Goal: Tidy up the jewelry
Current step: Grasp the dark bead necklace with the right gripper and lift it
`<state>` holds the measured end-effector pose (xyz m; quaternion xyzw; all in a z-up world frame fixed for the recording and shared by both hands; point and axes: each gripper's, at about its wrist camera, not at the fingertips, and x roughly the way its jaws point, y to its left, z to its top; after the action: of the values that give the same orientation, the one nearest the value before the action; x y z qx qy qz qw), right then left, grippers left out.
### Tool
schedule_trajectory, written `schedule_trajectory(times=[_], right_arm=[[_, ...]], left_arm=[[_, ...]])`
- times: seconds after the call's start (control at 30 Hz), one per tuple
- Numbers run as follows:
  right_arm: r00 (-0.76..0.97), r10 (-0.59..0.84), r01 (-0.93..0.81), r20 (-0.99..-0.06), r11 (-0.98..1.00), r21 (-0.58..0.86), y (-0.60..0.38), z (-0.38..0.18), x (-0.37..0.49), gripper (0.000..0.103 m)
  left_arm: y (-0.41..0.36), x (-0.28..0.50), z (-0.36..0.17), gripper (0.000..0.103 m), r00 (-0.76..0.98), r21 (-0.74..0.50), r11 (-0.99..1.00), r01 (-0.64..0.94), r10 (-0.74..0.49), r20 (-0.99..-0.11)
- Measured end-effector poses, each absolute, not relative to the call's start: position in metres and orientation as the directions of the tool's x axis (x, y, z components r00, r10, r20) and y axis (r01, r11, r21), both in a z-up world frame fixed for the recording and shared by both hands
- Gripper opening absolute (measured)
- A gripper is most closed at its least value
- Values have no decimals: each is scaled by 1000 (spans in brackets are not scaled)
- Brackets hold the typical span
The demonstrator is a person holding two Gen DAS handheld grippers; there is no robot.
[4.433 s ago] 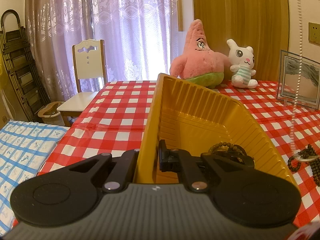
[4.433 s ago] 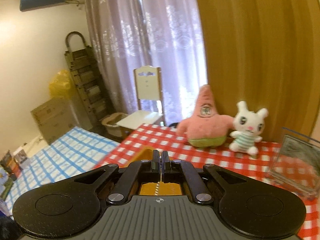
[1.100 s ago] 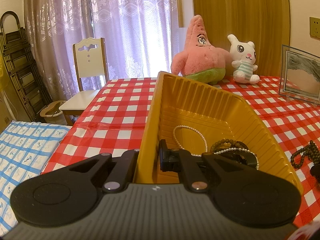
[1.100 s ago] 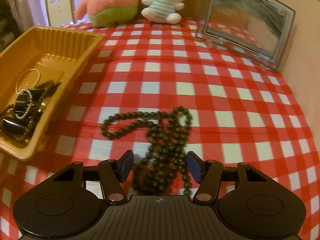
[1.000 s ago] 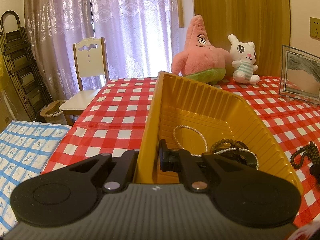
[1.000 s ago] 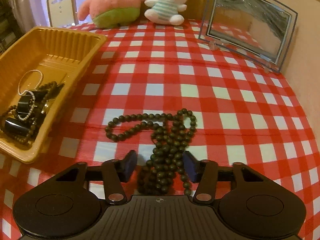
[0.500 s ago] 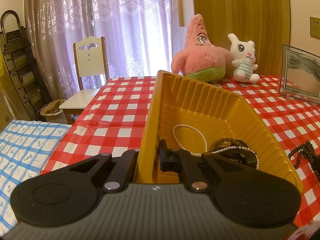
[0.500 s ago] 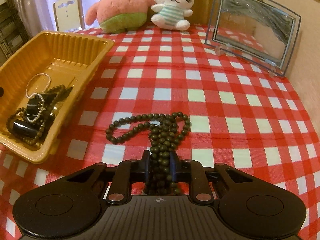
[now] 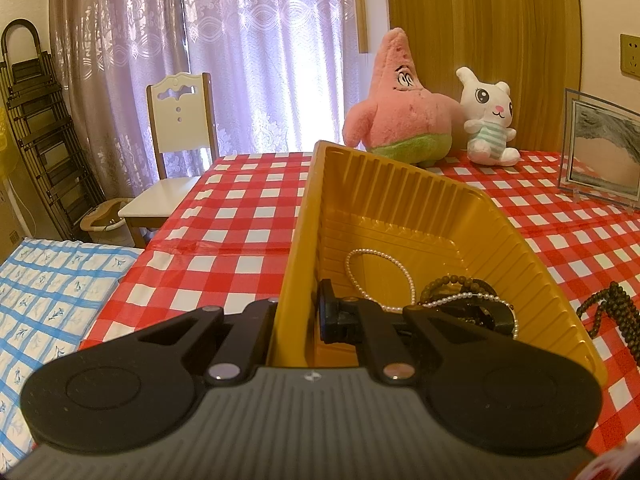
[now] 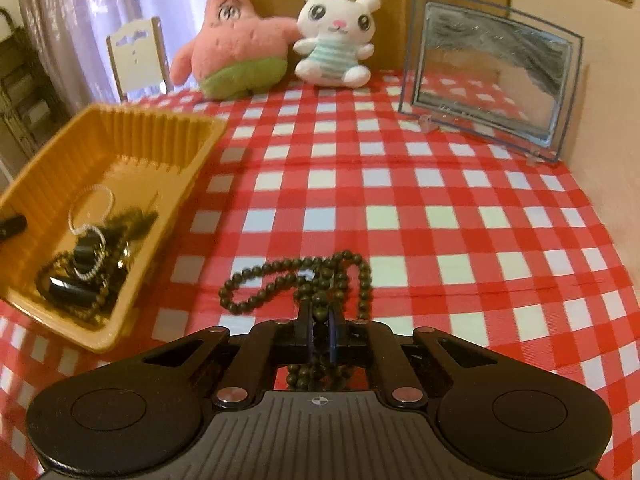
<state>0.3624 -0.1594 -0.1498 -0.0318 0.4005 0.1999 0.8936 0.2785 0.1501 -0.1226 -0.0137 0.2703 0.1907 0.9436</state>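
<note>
Your right gripper has just closed on the dark wooden bead necklace, most of it on the red-checked tablecloth. Left gripper clamps the ribbed yellow plastic tray wall. Next, I'd judge: lift into tray.

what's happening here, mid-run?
A person with two handheld tools is sorting jewelry into a yellow tray on a red checked tablecloth. The left tool is clamped on the tray's near wall, steadying it. The right tool has just been closing and now pinches the dark bead necklace, most of which lies on the cloth. A pearl strand and other dark beaded pieces already sit in the tray.
</note>
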Motion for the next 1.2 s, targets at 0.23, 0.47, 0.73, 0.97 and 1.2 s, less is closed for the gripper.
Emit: schedule_trajectory(times=[0.23, 0.47, 0.73, 0.97, 1.2], right_arm=[[569, 383, -343, -728, 915, 213, -173, -147, 377, 10], [566, 339, -350, -751, 924, 153, -158, -171, 388, 78], [596, 294, -436, -747, 900, 6, -138, -189, 391, 58], [584, 301, -465, -754, 885, -7, -135, -186, 392, 15], [578, 313, -466, -754, 885, 10, -138, -183, 385, 12]], left_arm=[[150, 279, -123, 7, 781, 80, 927, -368, 354, -515], [150, 280, -122, 7, 781, 80, 926, -368, 354, -515], [150, 279, -122, 7, 780, 78, 926, -369, 354, -517], [149, 280, -122, 7, 780, 80, 926, -368, 354, -516], [150, 279, -122, 7, 779, 78, 926, -369, 354, -517]])
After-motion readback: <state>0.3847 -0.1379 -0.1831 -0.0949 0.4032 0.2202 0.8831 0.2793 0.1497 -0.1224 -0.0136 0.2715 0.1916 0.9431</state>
